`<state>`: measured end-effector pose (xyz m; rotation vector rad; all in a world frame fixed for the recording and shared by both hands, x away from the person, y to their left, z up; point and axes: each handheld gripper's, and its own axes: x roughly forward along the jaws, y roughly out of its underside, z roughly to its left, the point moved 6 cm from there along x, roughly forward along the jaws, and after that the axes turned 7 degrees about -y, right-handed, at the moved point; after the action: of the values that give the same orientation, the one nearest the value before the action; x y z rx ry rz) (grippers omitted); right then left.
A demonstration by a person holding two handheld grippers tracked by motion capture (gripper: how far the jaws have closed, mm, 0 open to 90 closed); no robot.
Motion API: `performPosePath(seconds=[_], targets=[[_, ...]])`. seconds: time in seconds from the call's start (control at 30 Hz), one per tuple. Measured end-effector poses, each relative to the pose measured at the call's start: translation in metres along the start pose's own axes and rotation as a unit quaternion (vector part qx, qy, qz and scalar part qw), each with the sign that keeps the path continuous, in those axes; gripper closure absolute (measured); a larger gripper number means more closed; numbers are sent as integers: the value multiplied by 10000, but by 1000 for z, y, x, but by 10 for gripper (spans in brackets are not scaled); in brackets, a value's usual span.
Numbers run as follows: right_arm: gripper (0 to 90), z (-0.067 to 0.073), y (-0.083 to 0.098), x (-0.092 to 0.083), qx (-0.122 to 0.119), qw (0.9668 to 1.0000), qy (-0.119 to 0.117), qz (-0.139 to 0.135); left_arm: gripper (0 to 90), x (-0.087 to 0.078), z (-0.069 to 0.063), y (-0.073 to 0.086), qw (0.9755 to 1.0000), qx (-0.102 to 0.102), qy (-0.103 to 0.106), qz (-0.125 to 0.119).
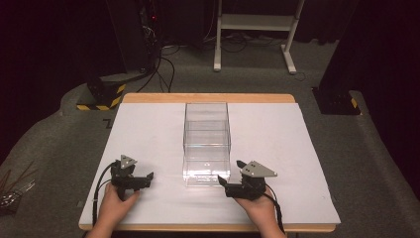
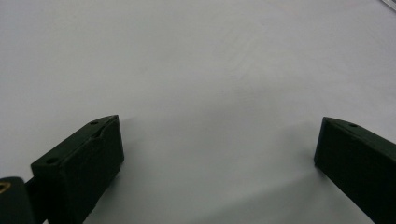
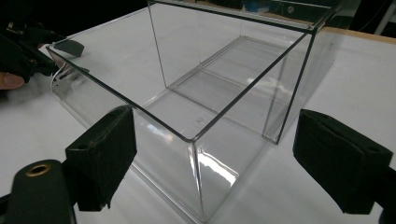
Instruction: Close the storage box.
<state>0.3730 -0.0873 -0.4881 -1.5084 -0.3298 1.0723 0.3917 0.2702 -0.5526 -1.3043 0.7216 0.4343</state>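
On the white table (image 1: 277, 148) stands a clear plastic box (image 1: 207, 144), with nothing inside it. The right gripper (image 1: 231, 174) is just beside its near corner, jaws wide apart. The left gripper (image 1: 148, 178) is also wide apart, holding nothing.

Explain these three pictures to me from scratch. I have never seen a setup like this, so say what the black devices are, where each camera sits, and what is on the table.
No robot here: a person sits at a table and holds a hand tool in each hand, each with two black fingers that open and close. The high view looks down from above; the left gripper is at its left, the right gripper at its right. The other two pictures come from small cameras riding on the tools. On the white table cover stands an empty clear plastic box. The left gripper view shows its fingers spread wide over bare cover. The right gripper view shows its fingers spread, facing a near corner of the box. Nothing is held yet.
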Motion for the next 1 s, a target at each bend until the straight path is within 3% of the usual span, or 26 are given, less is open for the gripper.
performPosePath(seconds=[0.57, 1.0], targets=[[139, -7, -5, 8, -20, 9999, 128, -6, 16, 0, 0, 0, 10000, 3, -1, 0], [140, -16, -8, 16, 95, 9997, 218, -26, 16, 0, 0, 0, 10000, 23, -11, -3]])
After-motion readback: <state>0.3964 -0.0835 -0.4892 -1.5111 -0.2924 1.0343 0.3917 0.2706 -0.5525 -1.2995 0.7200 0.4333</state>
